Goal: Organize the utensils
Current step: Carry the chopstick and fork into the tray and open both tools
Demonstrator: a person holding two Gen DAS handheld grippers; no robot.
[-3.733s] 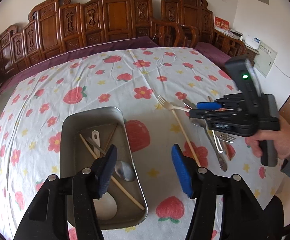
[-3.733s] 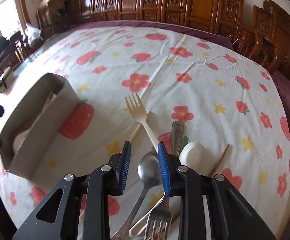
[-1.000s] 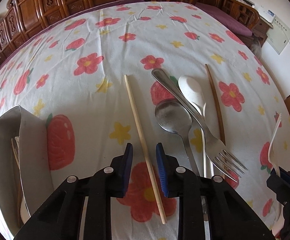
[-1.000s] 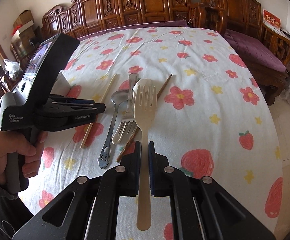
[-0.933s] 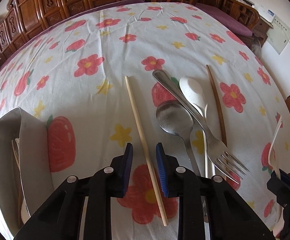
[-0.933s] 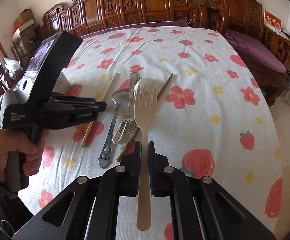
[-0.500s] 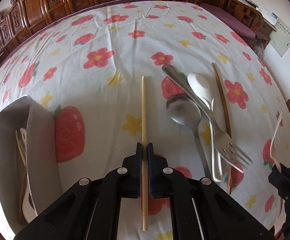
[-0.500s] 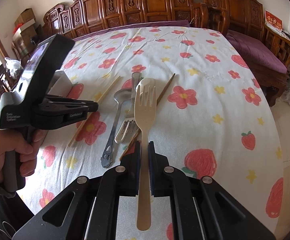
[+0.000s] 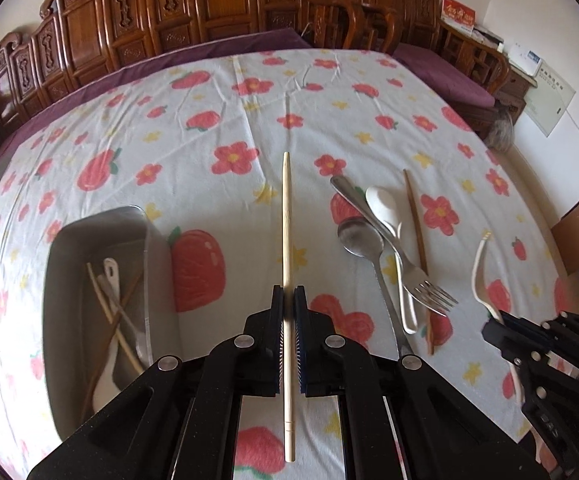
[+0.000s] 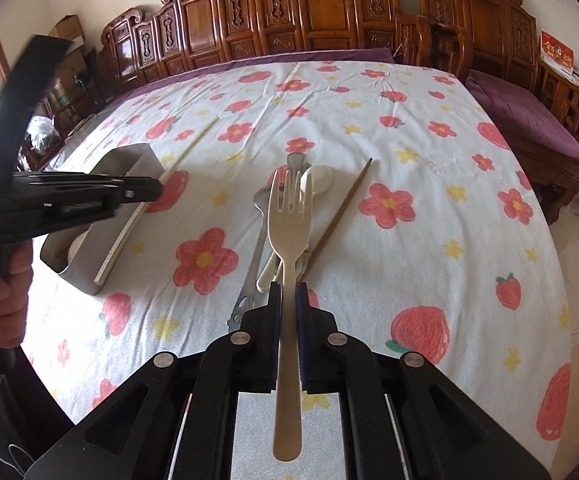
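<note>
Partly done: metal tray [image 9: 157, 248] at 9 o'clock on the table [image 9: 217, 196] already holds chopsticks and a white spoon. Still loose at 2 o'clock: metal spoon [image 9: 359, 236], metal fork [image 9: 401, 264], white spoon [image 9: 385, 208], dark chopstick [image 9: 415, 216]. Left gripper [image 9: 288, 300] is clamped on a light chopstick [image 9: 287, 216], pitched steeply down, clear of the cloth. Right gripper [image 10: 288, 296] is clamped on a beige fork [image 10: 289, 216], tines forward.

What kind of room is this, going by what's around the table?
Probably a dining or sitting room in a home: carved dark wooden chairs ring a large table under a white cloth printed with flowers and strawberries, with loose cutlery and a grey metal utensil tray on it.
</note>
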